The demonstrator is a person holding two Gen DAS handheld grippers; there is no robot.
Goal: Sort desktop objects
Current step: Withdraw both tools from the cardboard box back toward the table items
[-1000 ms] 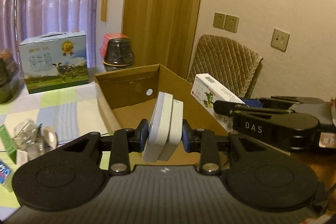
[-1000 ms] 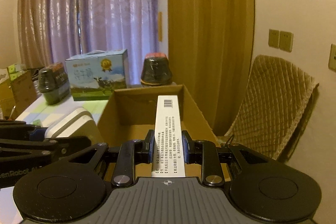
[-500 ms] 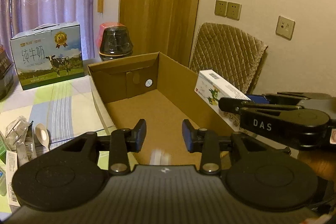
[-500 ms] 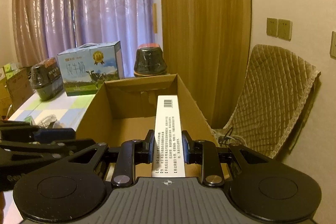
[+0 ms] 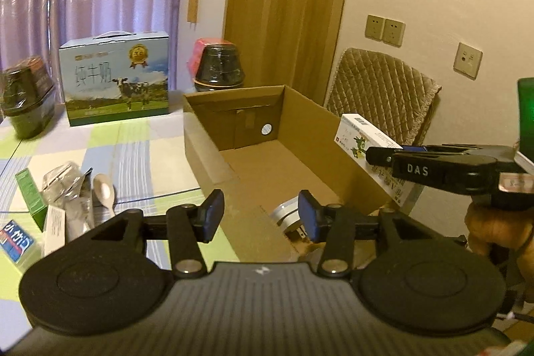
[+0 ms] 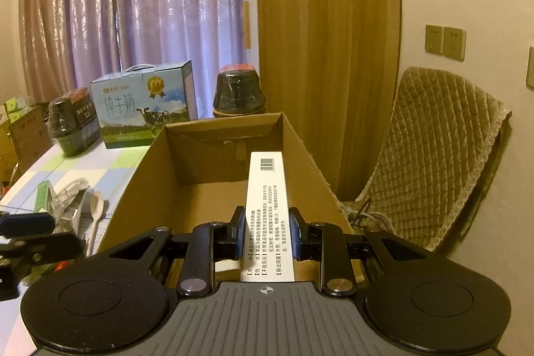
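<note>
Left fingers released over the cardboard box; right fingers grasping a white carton.

The left gripper [image 5: 260, 211] hangs spread and empty above the cardboard box [image 5: 320, 129] on the desk [image 5: 150, 152]; a white case [image 5: 287, 216] lies on the box floor just under it. The right gripper [image 6: 265, 231] clamps the long white carton [image 6: 267, 206] lengthwise over the box [image 6: 143, 175], its barcode end pointing away.

Matt brown cardboard box [image 5: 310, 135], quilted cloth chair cover [image 5: 383, 89]

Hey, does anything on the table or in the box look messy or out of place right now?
Left of the cardboard box, a crumpled clear wrapper, a plastic spoon and small packets lie jumbled. The white case inside lies slanted.
</note>
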